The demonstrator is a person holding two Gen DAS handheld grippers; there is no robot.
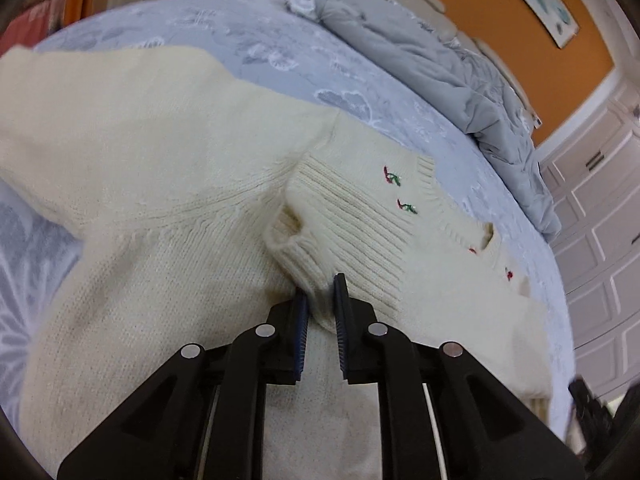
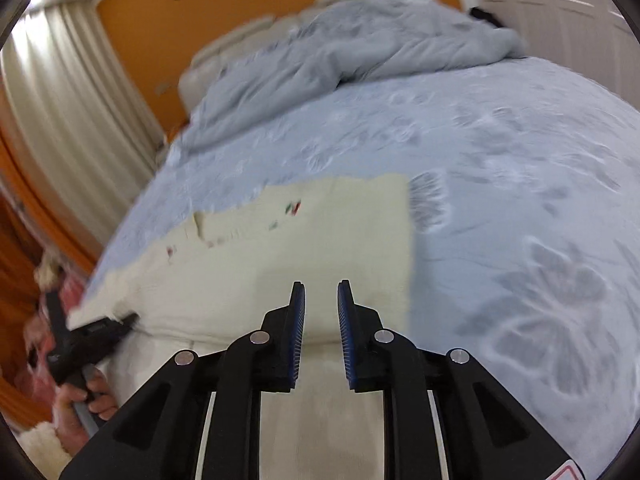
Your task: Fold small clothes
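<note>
I have the cream knit sweater [image 1: 168, 152] spread on the bed [image 1: 248, 40], its ribbed cuff [image 1: 320, 248] pinched between the pads of my left gripper [image 1: 322, 300], while my right gripper [image 2: 321, 300] hovers parted and empty over the body. It looks soft, thick and floppy, light but stretchy, so I judge the ribbed edges and seams the firmest places to hold.

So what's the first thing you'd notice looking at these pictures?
The big cream sweater with tiny red and green stitched flowers, spread on the pale blue flowered bedspread. The left tool pinches its ribbed cuff, while the right tool hangs open above the sweater. Behind, a rumpled grey duvet is piled against a bright orange wall.
</note>
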